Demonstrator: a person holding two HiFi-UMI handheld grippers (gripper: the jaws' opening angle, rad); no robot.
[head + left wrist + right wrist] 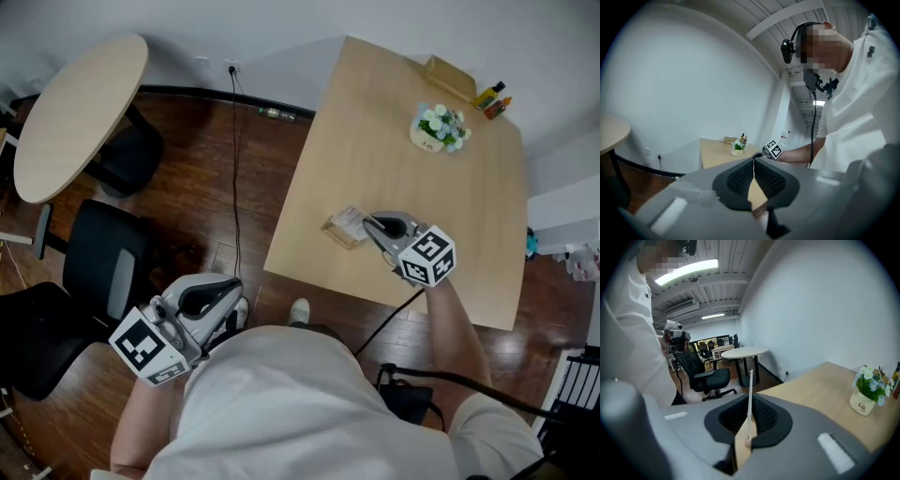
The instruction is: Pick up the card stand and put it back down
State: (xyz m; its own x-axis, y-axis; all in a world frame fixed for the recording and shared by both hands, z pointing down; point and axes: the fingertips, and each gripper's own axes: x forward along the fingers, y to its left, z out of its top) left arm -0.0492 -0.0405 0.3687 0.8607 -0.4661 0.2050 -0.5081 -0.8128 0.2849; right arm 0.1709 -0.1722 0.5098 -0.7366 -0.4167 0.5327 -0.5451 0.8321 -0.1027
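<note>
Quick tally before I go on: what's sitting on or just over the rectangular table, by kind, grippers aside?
card stand, clamped in the right gripper: 1
potted flowers: 1
tan box: 1
small bottles: 2
Total: 5

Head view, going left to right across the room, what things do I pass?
Round table → black cable → card stand → flower pot → bottles.
</note>
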